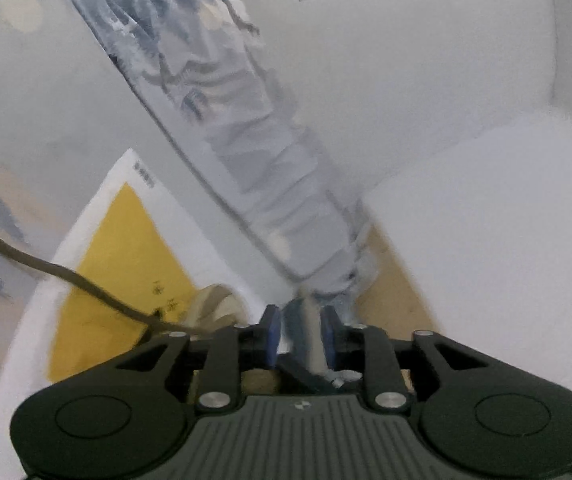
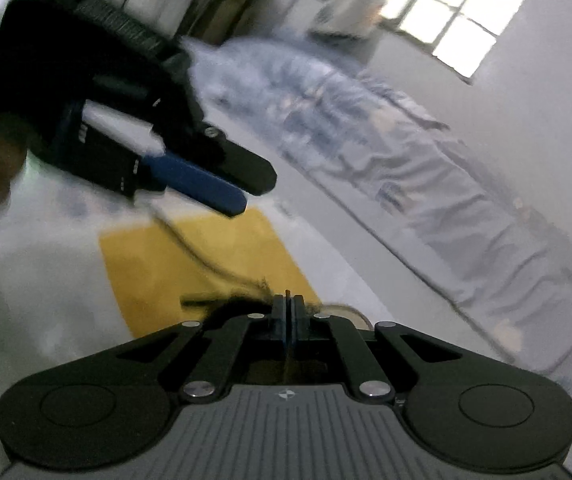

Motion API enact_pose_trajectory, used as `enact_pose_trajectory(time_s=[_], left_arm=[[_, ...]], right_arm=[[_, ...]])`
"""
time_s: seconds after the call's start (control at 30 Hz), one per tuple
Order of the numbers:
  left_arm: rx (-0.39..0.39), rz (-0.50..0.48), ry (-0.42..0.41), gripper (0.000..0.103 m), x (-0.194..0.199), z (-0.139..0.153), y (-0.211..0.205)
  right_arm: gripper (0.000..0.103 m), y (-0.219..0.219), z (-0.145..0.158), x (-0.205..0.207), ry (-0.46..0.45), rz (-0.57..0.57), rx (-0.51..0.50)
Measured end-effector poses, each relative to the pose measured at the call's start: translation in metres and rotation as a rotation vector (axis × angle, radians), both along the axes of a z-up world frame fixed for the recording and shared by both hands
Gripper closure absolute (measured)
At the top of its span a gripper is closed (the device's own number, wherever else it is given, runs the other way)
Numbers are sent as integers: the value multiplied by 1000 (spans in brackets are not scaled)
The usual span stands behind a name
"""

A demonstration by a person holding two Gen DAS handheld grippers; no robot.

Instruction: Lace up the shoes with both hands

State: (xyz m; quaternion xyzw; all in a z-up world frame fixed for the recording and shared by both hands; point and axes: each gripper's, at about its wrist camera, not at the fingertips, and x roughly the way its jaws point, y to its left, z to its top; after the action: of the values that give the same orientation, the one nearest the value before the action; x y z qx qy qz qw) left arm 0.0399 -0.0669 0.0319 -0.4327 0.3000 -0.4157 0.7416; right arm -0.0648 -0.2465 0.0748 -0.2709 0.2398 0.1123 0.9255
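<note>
Your right gripper is clenched tight, with a dark lace running from near its tips up toward your left gripper; blur hides whether the lace end is actually pinched. In the left wrist view your left gripper stands partly parted with nothing clearly pressed between its blue pads; the lace passes beside it. The shoe sits low on the yellow mat, mostly hidden. Pull too hard and the lace may slip free or drag the shoe sideways.
</note>
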Motion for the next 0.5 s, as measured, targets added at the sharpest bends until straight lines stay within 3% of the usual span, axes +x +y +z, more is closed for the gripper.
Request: enact_pose_trajectory(time_s=[0.13, 0.27, 0.5], left_arm=[[-5, -2, -24, 78, -2, 2, -5], [-60, -11, 22, 78, 2, -6, -6], [-105, -45, 45, 78, 8, -13, -12]], right_arm=[[103, -6, 18, -8, -67, 15, 118], [103, -13, 28, -10, -53, 24, 228], [103, -13, 35, -17, -52, 55, 249]])
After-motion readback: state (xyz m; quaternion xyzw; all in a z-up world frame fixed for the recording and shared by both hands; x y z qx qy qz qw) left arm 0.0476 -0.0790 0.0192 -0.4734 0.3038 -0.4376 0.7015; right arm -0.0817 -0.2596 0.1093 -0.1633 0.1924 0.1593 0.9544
